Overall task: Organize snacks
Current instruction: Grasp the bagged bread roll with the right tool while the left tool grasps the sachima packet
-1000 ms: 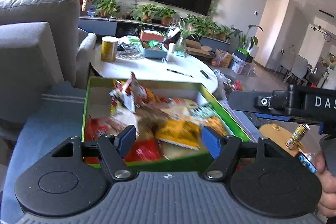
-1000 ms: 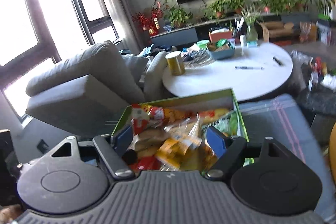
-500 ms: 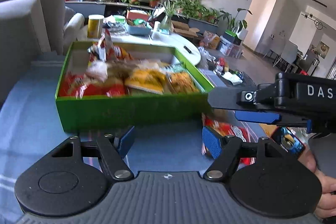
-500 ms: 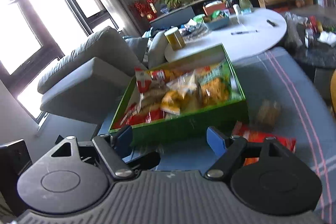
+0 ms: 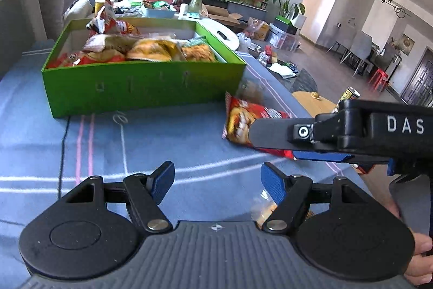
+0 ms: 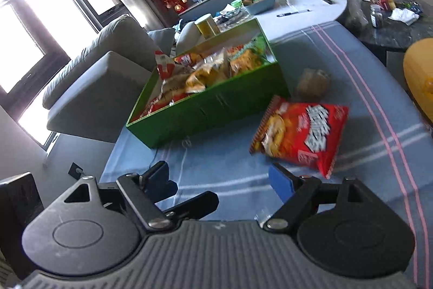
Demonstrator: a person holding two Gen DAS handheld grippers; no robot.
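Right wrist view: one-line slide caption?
Open right claw hovers over blue cloth, red snack bag ahead beside green snack-filled box.

"DAS" on right gripper (image 5: 319, 153) body.

Black gripper (image 5: 217, 182), blue pads (image 5: 273, 183), silver screws, white "DAS" lettering

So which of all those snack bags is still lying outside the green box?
The big red crinkly chip bag, flat on the blue striped cloth beside the green cardboard box. The other bags are piled inside the box.
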